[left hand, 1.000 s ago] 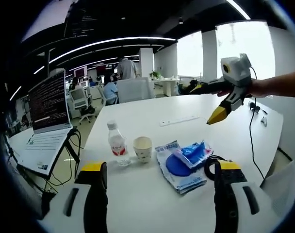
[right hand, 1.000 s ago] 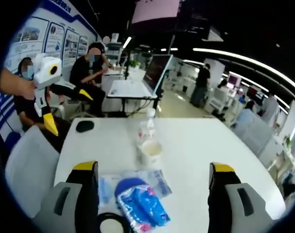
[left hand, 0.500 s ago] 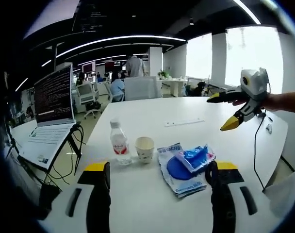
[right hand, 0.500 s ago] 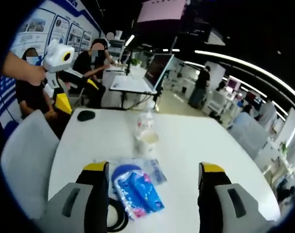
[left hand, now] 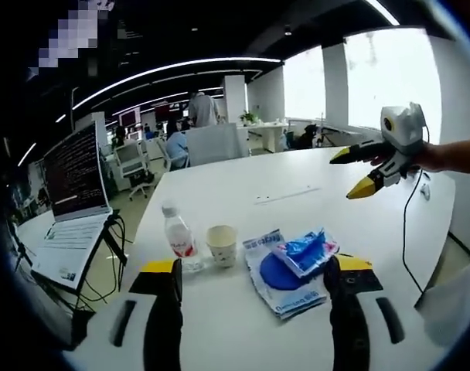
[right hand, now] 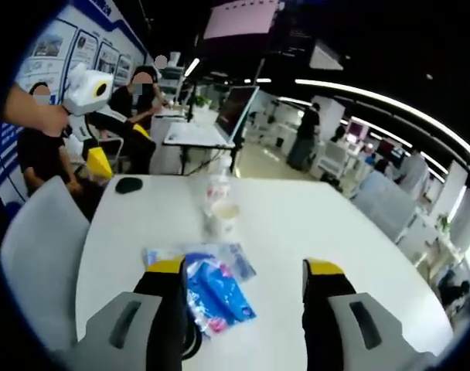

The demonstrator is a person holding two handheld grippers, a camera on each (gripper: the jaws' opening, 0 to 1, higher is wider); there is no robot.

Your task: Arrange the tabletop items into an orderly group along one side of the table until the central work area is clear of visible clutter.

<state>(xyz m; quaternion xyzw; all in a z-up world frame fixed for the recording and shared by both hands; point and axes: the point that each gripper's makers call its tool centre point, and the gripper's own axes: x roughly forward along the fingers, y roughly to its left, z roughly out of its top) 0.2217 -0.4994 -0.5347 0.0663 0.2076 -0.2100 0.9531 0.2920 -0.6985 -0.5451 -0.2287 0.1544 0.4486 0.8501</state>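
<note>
the blue wipe pack (left hand: 304,249) on its flat packet (left hand: 277,274) looks light, soft and crinkly, best pinched at an edge. it lies low centre on the white counter (left hand: 297,193), just beyond the left gripper (left hand: 254,274), whose jaws stand wide and empty. bottle (left hand: 177,241) and paper cup (left hand: 221,244) stand to its left. right gripper (right hand: 243,270): jaws wide, empty, pack (right hand: 217,294) between them, lower left.

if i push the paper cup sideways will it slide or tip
The paper cup looks light and taller than its base, so a high push would probably tip it. Pushed low, it likely slides on the smooth white table, perhaps bumping the water bottle beside it.
</note>
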